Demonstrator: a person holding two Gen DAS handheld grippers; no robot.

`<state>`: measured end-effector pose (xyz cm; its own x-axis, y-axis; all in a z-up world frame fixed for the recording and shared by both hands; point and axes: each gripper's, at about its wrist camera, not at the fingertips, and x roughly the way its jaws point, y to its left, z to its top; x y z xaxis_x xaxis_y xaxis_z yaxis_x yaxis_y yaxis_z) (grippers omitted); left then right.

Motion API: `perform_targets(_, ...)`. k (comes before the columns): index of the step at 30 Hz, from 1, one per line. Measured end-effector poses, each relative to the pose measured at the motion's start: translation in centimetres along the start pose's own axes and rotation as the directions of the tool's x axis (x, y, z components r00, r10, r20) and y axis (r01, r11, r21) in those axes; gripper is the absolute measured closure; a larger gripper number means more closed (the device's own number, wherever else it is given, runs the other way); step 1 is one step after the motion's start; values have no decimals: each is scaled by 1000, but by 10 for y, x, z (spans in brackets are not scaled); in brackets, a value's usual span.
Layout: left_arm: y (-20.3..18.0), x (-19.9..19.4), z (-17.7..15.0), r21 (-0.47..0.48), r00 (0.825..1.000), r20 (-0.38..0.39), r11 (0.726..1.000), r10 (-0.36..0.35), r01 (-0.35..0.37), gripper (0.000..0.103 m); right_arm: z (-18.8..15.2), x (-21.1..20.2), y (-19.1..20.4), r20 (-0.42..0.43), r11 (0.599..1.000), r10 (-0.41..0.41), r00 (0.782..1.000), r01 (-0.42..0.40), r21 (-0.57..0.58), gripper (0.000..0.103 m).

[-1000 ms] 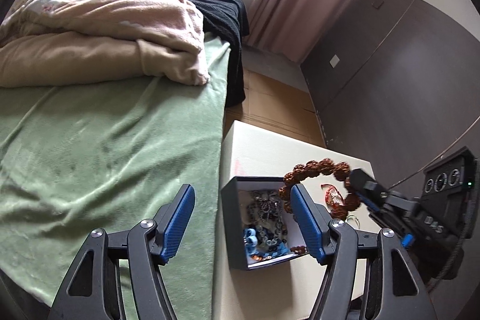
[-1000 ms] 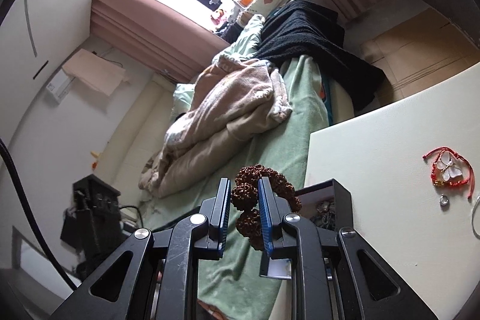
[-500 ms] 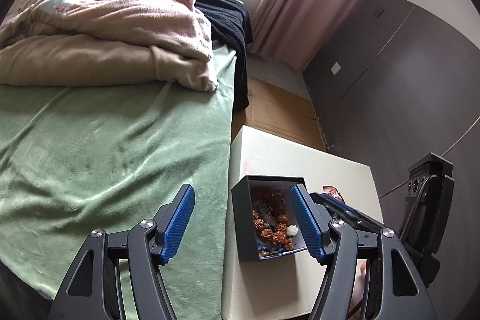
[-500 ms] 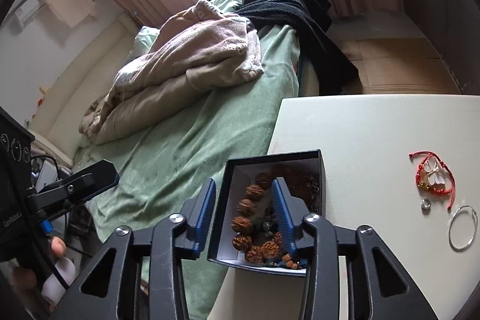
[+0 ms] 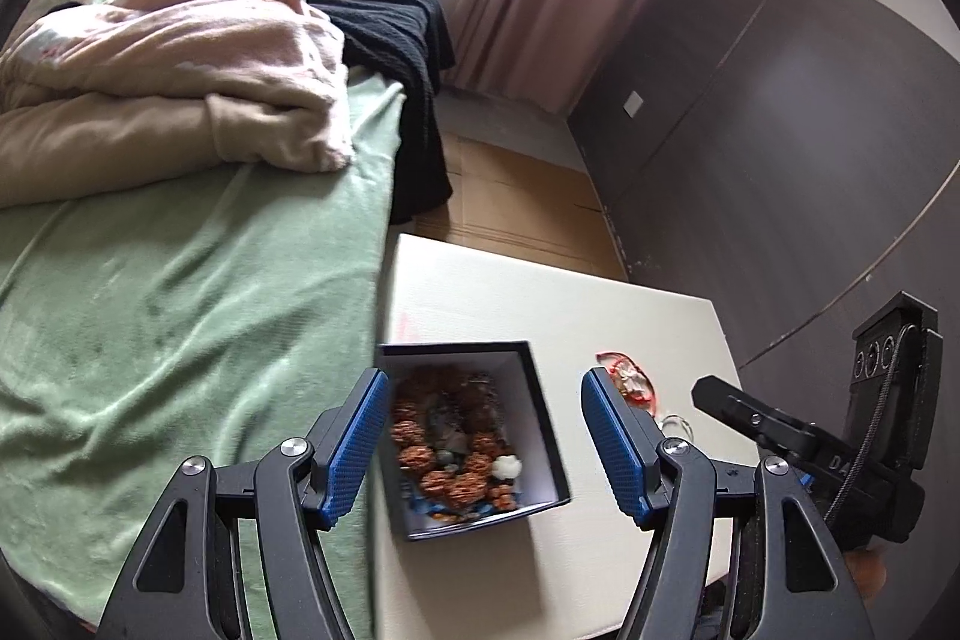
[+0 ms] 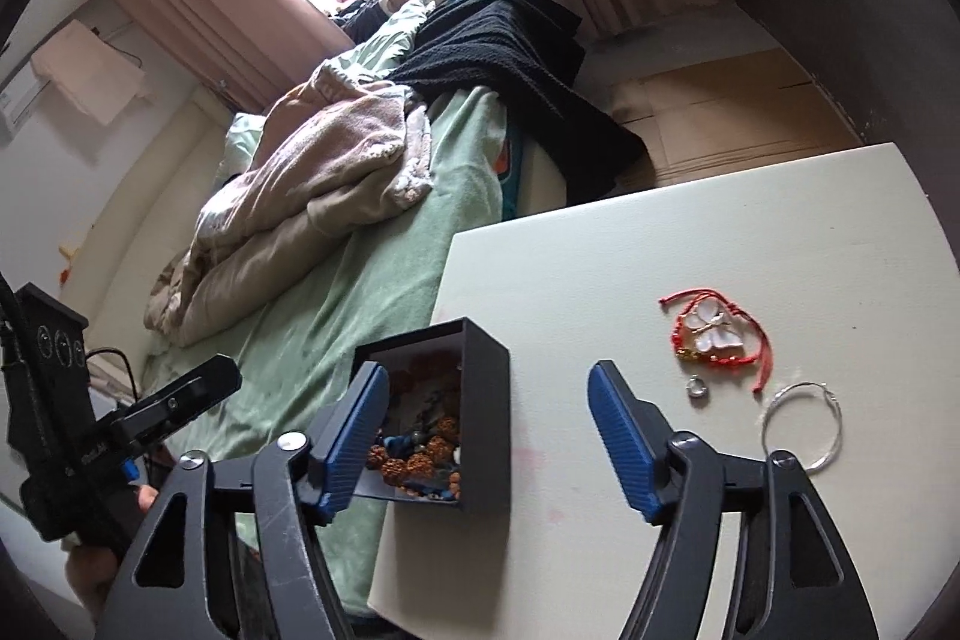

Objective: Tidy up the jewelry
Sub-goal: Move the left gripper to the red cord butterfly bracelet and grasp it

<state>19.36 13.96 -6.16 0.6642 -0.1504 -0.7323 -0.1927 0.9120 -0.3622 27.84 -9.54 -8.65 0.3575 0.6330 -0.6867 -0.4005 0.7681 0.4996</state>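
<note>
A black open box (image 5: 543, 427) (image 6: 486, 400) stands on the white table (image 5: 540, 304) near its left edge. It holds a brown bead bracelet (image 5: 444, 460) (image 6: 414, 460) and other small jewelry. My left gripper (image 5: 483, 436) is open and empty, above the box. My right gripper (image 6: 486, 430) is open and empty, over the box's right wall; its body shows in the left wrist view (image 5: 780, 430). A red cord bracelet with a white butterfly (image 6: 714, 331) (image 5: 627, 379), a small ring (image 6: 696, 387) and a silver bangle (image 6: 801, 424) lie on the table to the right.
A bed with a green sheet (image 5: 180, 292) adjoins the table's left edge, with a beige blanket (image 5: 168, 88) and black cloth (image 5: 396, 34) on it. Dark cabinet doors (image 5: 780, 130) stand to the right. Cardboard (image 5: 516, 196) covers the floor beyond the table.
My right gripper carried the brown bead bracelet over the box, opened and let it drop in. It has since pulled back and opened wider. The left gripper stayed open.
</note>
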Motion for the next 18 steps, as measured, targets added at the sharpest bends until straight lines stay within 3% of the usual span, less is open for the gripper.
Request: perform_targets(18, -100, 87, -4, 130, 994, -110, 991, -25, 39, 36, -3, -51, -116, -36, 966, -94, 995, 100, 239, 24)
